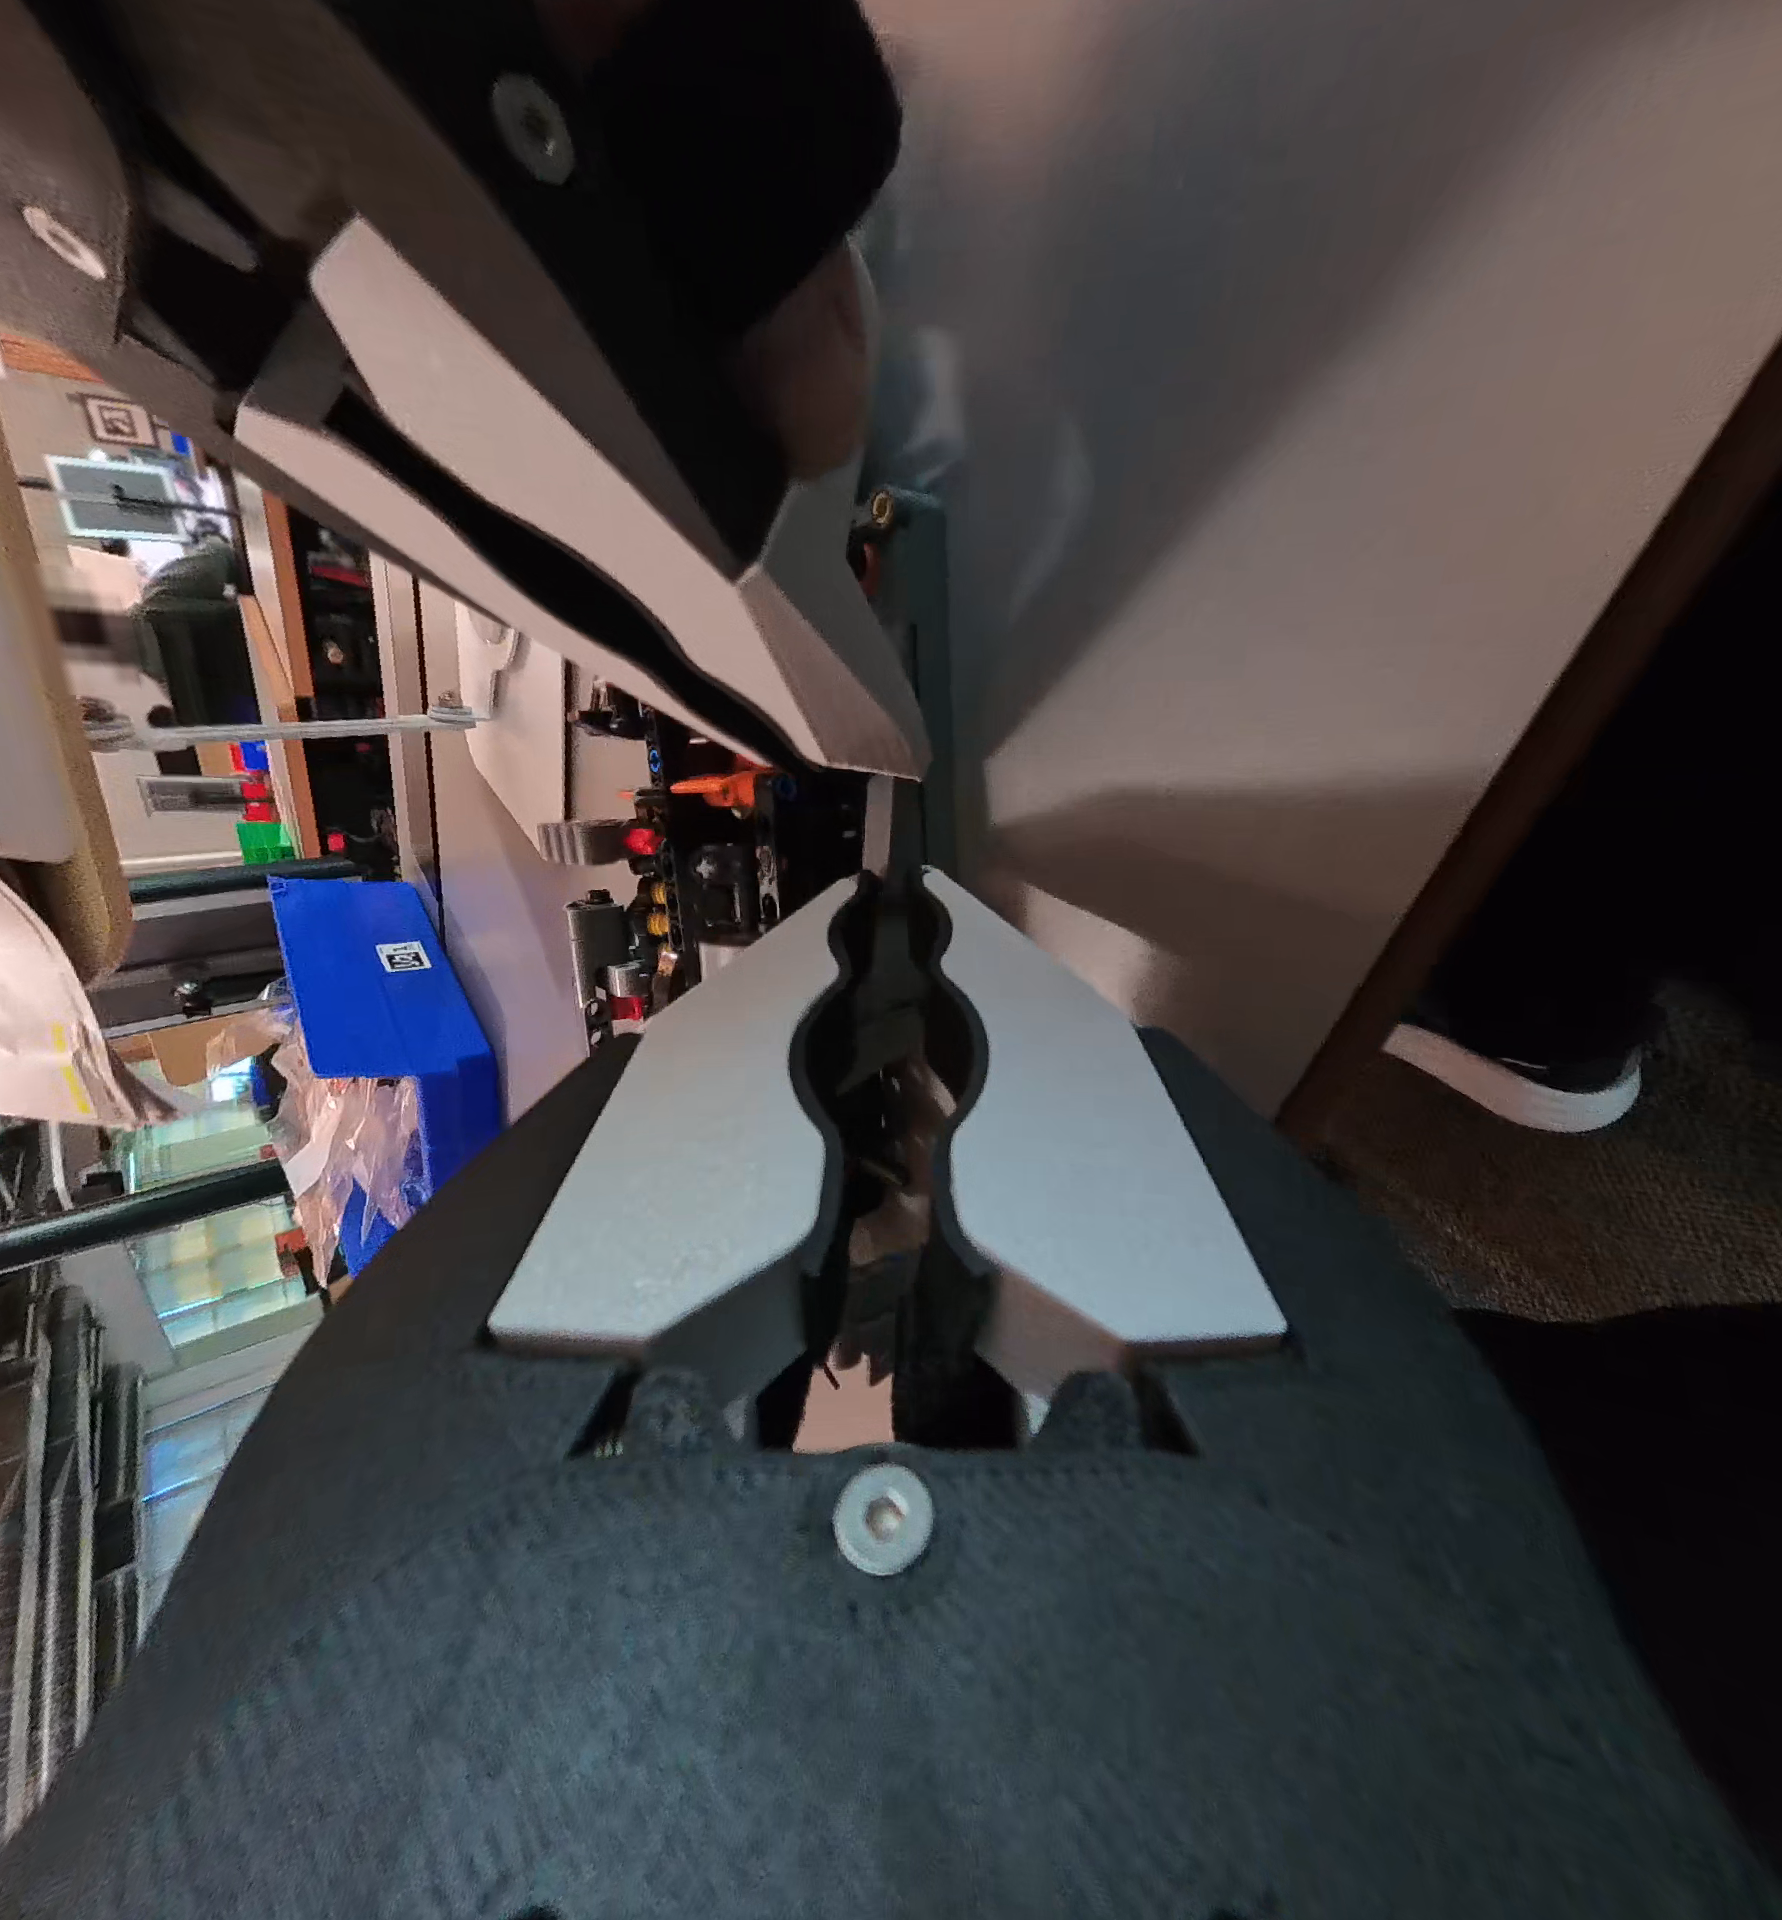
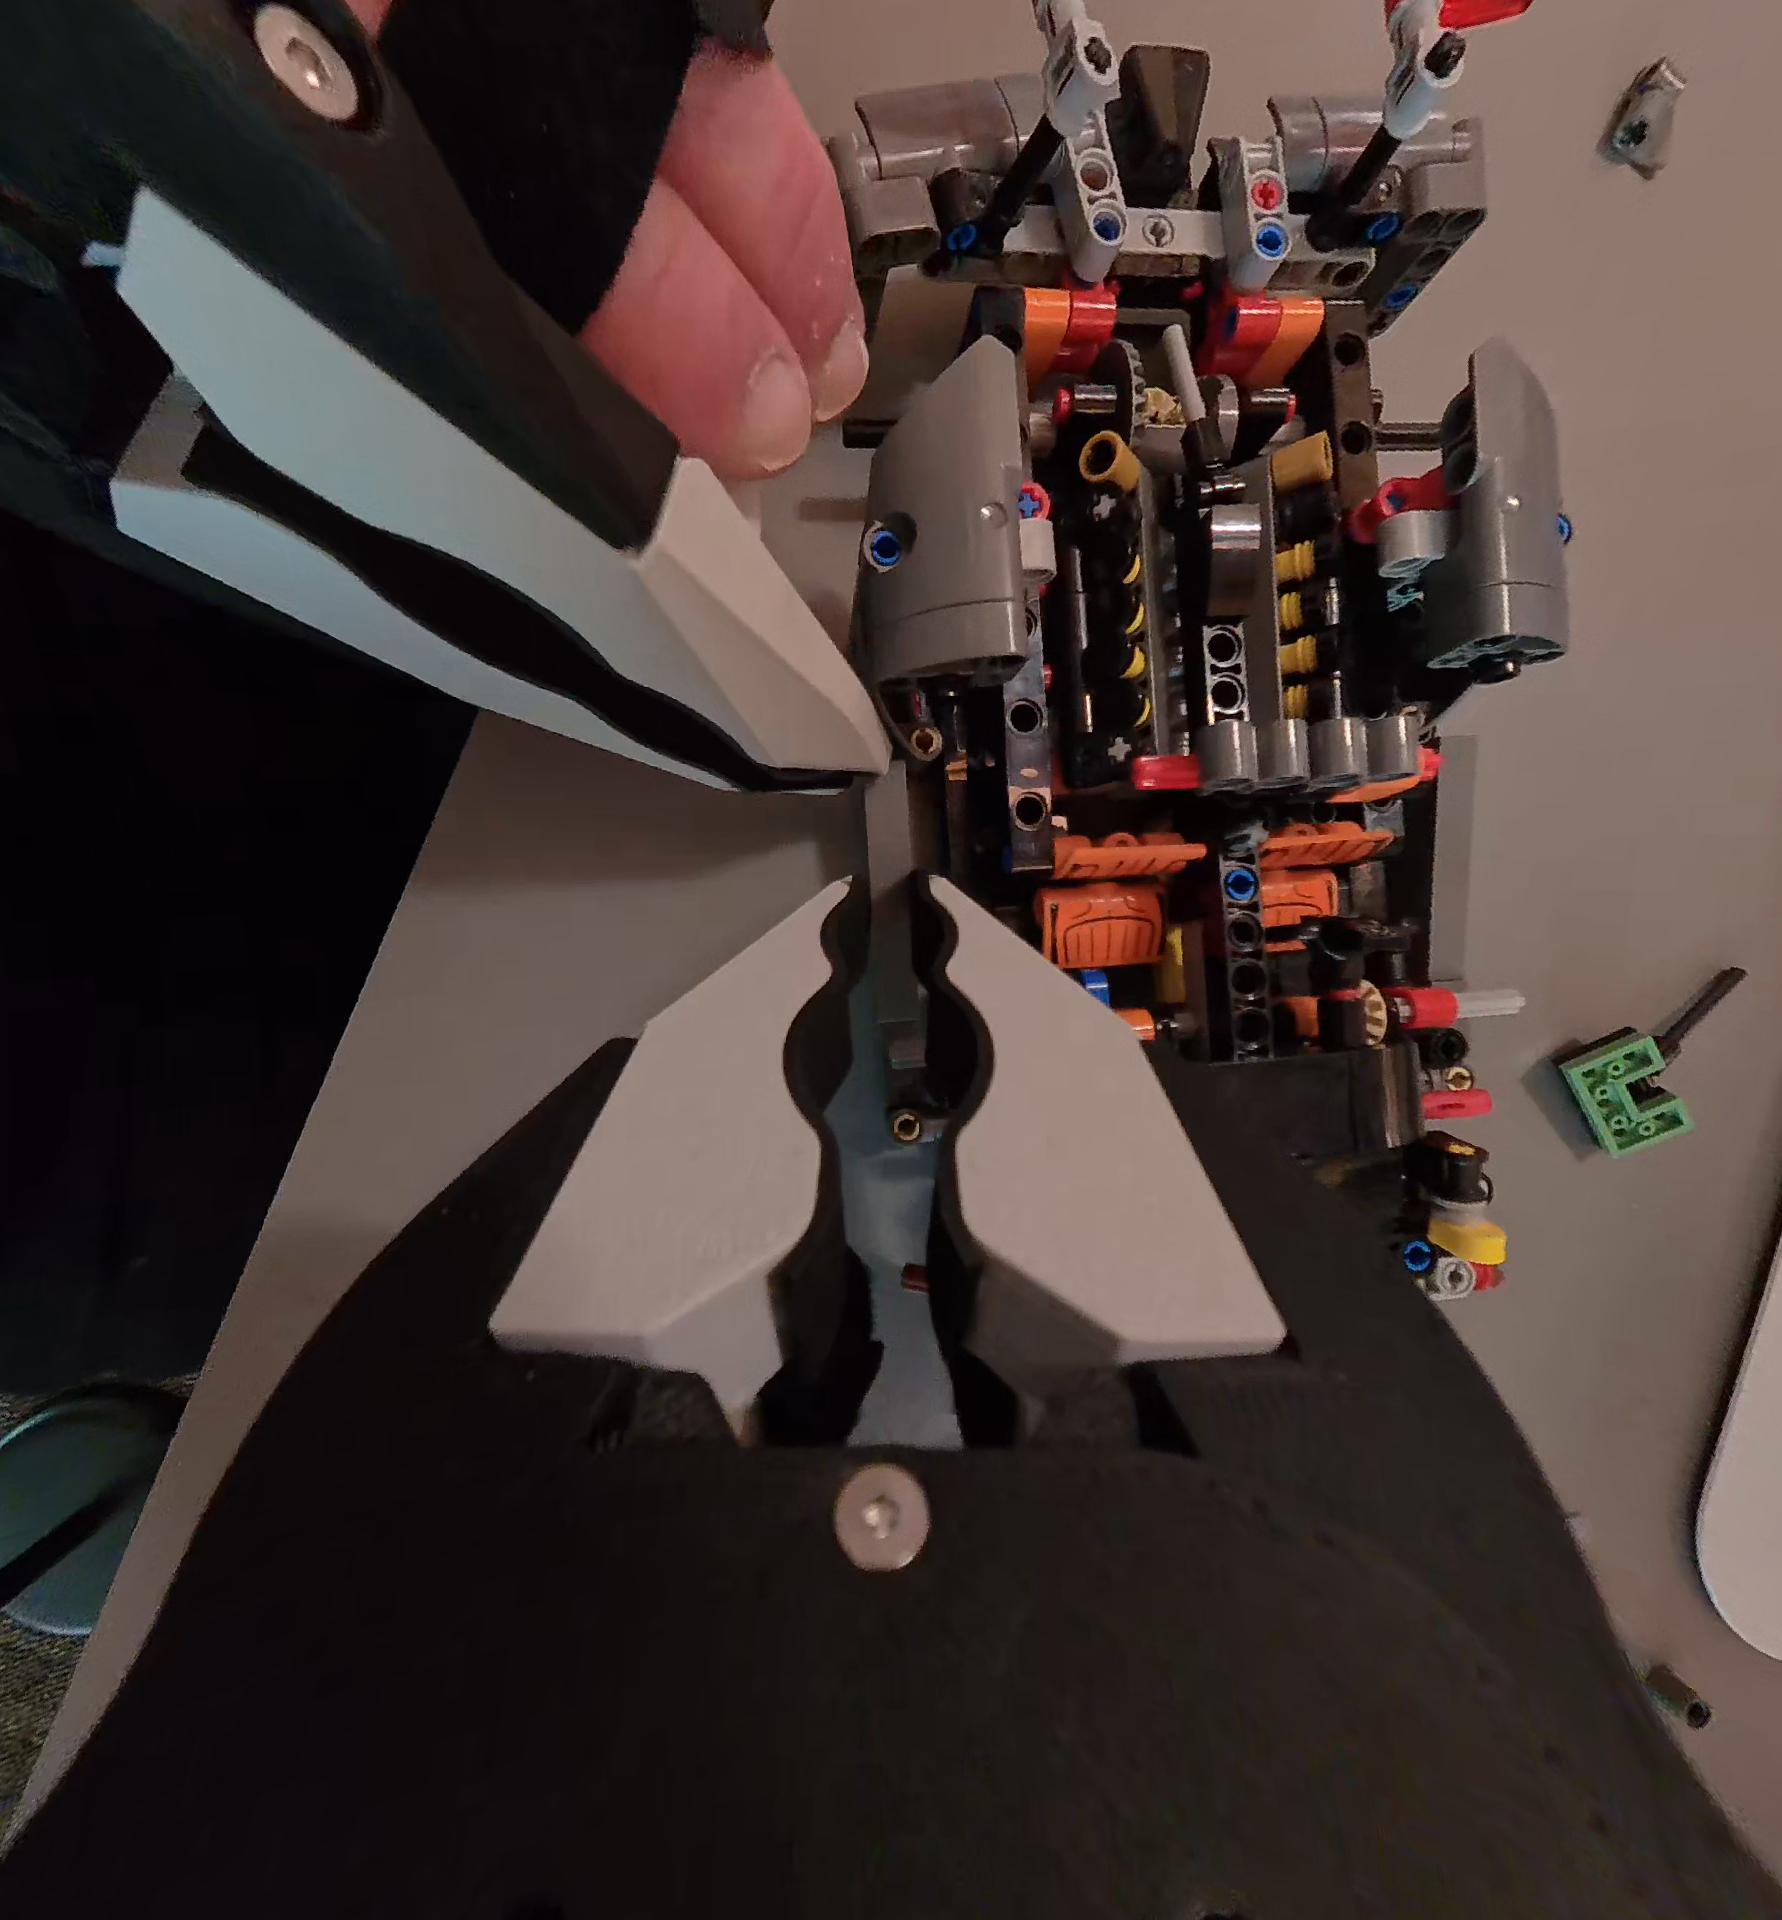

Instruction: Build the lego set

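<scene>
Lego piece (image 2: 908, 1023), thin and grey, is pinched between the nearly closed jaws of the right gripper (image 2: 889, 883), just above the desk (image 2: 596, 894). The left gripper (image 2: 845, 764), gripped by a hand (image 2: 752, 301), is seen meeting that piece from the upper left, its jaws pressed together. Beyond, the half-built lego model (image 2: 1209, 623) is laid on the desk, with a green brick (image 2: 1625, 1101) well apart at the right.
</scene>
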`<state>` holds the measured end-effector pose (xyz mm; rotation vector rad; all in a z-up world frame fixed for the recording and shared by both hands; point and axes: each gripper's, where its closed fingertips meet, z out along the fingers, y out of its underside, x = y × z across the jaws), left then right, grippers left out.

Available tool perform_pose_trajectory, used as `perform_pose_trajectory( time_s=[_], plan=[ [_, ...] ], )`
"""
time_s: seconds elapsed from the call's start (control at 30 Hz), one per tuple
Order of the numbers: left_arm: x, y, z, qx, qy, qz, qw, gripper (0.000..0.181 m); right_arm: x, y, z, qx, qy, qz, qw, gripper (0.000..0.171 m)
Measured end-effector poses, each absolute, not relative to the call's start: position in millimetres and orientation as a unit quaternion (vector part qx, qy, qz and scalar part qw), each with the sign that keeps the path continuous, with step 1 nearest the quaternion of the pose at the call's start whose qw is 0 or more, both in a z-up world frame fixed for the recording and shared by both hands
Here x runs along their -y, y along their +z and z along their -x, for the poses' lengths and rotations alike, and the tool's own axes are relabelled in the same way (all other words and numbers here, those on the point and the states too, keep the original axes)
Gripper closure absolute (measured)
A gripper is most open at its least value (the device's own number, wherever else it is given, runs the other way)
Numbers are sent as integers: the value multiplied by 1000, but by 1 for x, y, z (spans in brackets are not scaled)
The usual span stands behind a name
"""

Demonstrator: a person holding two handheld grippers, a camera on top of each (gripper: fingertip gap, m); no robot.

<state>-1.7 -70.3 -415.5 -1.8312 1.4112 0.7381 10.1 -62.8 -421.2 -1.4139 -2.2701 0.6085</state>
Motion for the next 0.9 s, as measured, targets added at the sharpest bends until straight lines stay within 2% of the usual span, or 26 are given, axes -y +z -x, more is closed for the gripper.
perform_pose_trajectory(
  time_s=[0.47,0.9],
  plan=[
    [67,-418,1,-546,280,720,325,178,62,-423,-10,801,229,529,164,166],
    [62,-419,2,-553,242,750,269,179,59,-425,-10,791,220,563,92,166]
  ],
)
